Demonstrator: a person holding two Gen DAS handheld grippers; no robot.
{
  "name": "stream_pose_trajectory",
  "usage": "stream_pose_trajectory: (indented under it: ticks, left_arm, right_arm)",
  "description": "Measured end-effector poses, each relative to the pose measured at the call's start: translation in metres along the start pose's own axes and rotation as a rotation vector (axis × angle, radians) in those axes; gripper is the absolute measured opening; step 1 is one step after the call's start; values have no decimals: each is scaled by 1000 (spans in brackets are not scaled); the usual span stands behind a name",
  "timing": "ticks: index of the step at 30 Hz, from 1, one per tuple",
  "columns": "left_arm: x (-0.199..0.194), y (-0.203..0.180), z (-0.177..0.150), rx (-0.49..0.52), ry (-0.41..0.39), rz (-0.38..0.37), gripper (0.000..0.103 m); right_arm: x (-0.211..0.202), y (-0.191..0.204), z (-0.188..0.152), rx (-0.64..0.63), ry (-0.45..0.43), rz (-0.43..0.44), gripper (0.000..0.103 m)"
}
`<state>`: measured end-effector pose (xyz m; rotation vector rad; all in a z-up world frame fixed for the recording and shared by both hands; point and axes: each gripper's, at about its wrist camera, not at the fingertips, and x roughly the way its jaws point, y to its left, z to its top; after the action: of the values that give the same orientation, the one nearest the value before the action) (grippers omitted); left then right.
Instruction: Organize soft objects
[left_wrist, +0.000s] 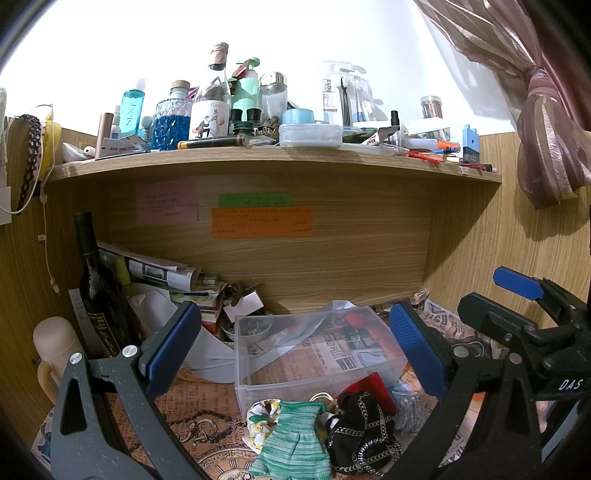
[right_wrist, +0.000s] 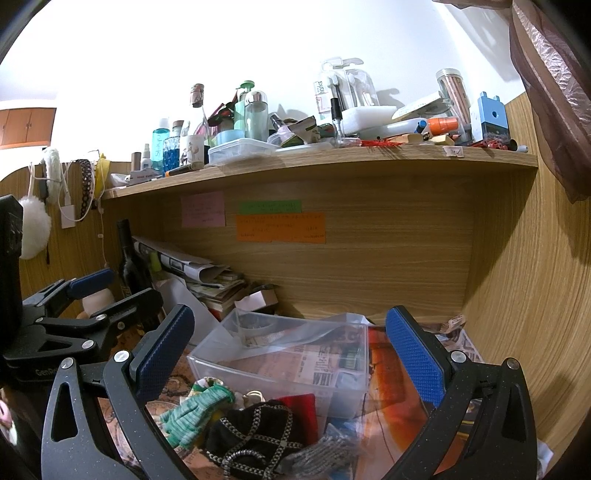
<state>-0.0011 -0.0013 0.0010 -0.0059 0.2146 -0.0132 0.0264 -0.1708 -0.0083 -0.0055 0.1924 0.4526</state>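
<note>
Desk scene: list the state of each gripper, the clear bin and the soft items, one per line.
left gripper: open, holding nothing.
right gripper: open, holding nothing.
clear plastic bin: lidless, upright, no soft items inside.
green glove: lying flat in front of the bin.
black chain-print cloth: crumpled beside the glove.
red cloth: partly under the black cloth.

Open-topped clear bin (left_wrist: 317, 354) — shelf (left_wrist: 273, 166) overhead, dark bottle (left_wrist: 98, 284) left

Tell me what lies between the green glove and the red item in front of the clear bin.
In the left wrist view, a black chain-patterned cloth lies between the green glove and the red item.
</note>
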Motion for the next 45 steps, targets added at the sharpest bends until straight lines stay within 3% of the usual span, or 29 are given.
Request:
stream_pose_trajectory:
  ticks: [45]
  left_arm:
    - [2, 0, -2, -3, 11, -8, 103]
  right_arm:
    - [0, 0, 2, -1, -4, 5, 103]
